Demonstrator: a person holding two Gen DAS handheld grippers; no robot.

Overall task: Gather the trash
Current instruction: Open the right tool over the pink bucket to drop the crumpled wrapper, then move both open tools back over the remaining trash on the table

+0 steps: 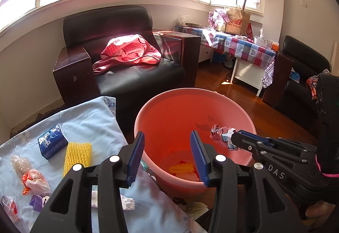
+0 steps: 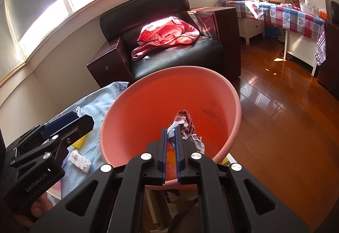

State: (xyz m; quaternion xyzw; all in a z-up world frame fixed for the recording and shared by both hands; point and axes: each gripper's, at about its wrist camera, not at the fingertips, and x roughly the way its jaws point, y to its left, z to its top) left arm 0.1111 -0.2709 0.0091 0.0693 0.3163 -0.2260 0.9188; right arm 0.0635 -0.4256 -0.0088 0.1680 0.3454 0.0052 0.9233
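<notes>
The right tongs are clamped on a crumpled wrapper, held over the pink bucket. The left tongs gape with nothing between them, just beside the bucket rim. Only the left wrist view shows, left of those tongs, a yellow sponge, a blue packet and more wrappers on the cloth-covered tabletop.
</notes>
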